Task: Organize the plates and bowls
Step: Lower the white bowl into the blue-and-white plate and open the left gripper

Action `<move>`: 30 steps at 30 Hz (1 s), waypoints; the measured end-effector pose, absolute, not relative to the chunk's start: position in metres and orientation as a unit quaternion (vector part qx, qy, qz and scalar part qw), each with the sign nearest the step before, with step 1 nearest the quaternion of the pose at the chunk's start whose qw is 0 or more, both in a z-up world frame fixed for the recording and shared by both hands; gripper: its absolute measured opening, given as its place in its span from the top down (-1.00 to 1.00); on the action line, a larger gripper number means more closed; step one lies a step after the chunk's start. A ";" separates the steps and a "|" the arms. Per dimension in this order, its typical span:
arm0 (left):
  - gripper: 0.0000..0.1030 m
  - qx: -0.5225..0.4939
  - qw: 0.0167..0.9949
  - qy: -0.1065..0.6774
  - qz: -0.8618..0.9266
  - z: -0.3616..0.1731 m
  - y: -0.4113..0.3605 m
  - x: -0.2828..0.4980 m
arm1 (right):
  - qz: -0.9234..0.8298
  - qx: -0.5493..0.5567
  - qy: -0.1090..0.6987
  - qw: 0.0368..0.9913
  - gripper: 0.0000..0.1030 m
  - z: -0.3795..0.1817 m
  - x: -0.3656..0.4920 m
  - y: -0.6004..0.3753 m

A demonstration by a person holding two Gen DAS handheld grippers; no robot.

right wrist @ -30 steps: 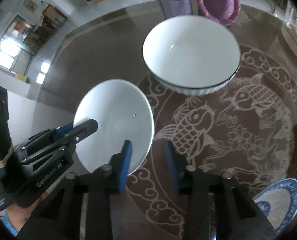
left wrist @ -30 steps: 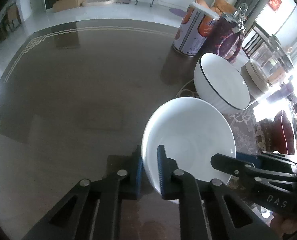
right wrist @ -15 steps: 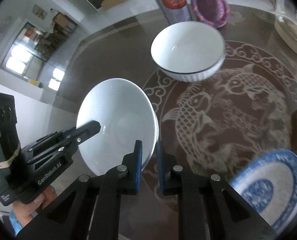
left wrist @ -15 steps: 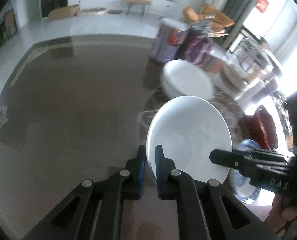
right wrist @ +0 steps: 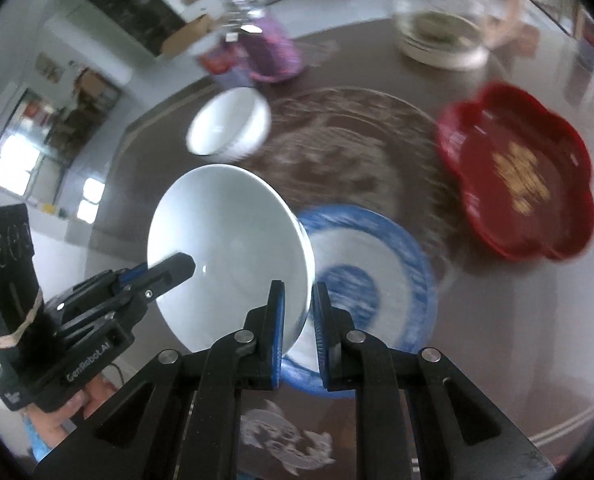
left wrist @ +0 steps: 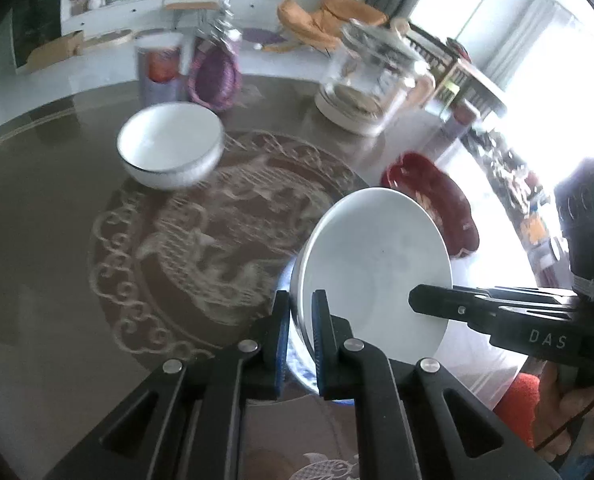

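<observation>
Two tools, left tool (left wrist: 300,322) and right tool (right wrist: 299,318), each gripped the plain white ceramic bowl (right wrist: 227,254) by opposite rims above the blue-patterned round plate (right wrist: 381,264).

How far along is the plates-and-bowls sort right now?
Nothing looks stacked yet. In hand: both grippers, left and right, clamp the plain white bowl above the blue patterned plate. Left: the dark-rimmed bowl sits apart on the table.
</observation>
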State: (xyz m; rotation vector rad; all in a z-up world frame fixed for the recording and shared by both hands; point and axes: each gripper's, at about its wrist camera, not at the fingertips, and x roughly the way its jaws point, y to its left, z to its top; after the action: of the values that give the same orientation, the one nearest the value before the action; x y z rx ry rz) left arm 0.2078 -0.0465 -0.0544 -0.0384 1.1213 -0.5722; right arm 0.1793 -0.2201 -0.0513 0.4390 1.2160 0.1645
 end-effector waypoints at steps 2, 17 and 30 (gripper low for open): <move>0.81 -0.015 0.801 0.535 -0.269 -0.065 -0.057 0.205 | 0.069 0.215 0.571 0.789 0.70 -0.062 0.173 -0.231; 0.81 0.002 0.784 0.566 -0.255 -0.103 -0.070 0.204 | 0.063 0.232 0.583 0.776 0.70 -0.095 0.170 -0.239; 0.46 0.027 0.828 0.502 -0.248 -0.086 -0.072 0.197 | 0.057 0.198 0.536 0.818 0.47 -0.084 0.164 -0.239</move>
State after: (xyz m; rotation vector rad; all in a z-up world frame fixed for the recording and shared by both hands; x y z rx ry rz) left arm 0.1968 -0.0720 -0.0858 0.0579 1.0651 -0.5265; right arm 0.1636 -0.2386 -0.0843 0.4211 1.1429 0.1211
